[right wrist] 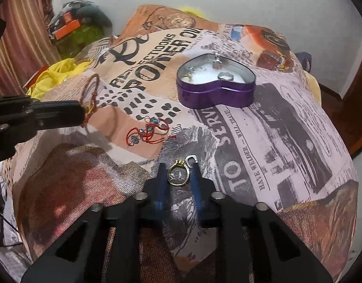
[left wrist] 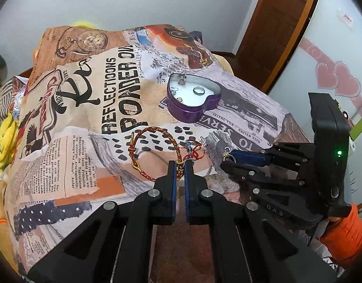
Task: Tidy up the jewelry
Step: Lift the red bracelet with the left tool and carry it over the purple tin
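Braided bracelet and gold ring lie near heart-shaped purple tin.

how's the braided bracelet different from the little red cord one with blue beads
The braided bracelet is a thick red and gold loop with gold end pieces; the red cord bracelet is thin, knotted string with blue beads. The braided one forms a wide open loop and is pinched in the left gripper; the red cord one lies bunched up, untouched. Both lie on the printed cloth, outside the purple heart tin.
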Tool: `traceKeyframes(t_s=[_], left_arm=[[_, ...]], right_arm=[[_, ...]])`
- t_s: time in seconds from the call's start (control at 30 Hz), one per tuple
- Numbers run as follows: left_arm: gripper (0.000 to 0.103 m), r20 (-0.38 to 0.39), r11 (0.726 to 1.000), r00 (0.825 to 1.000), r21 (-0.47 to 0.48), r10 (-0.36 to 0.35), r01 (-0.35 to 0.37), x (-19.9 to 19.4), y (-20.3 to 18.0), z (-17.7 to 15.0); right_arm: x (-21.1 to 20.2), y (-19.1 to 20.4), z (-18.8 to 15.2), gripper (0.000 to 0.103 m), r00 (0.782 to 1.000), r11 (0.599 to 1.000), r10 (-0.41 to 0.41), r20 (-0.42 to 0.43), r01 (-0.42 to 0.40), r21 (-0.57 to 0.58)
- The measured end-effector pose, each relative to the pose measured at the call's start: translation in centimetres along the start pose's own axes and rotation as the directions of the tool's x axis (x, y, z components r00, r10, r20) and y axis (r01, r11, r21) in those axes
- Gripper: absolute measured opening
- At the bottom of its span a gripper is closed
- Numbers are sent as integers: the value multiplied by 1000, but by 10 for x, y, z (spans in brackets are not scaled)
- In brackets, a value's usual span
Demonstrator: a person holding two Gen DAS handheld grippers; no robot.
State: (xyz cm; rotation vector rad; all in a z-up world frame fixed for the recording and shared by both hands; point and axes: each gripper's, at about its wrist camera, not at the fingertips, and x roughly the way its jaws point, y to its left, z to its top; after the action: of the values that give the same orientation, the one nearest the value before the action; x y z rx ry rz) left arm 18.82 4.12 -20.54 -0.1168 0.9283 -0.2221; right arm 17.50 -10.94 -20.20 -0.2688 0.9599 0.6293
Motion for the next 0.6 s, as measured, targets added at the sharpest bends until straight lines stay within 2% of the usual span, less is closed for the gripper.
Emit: traceKeyframes(t_s=[0.3,0.47,0.6], left_arm=[[4,21,1000,1000,12,-7,7,-6,-7,10],[4,38,999,999,40,-7,5,-8,-14,26],[4,66,998,998,60,-11,7,-10,-20,40]], right_arm=[[-16,-6,4,17,999,1000,-3,32,3,9],[-35,-16,13,17,993,997,-71,89,68,34],[-49,-25,21,17,987,995,-93,133,86,57]])
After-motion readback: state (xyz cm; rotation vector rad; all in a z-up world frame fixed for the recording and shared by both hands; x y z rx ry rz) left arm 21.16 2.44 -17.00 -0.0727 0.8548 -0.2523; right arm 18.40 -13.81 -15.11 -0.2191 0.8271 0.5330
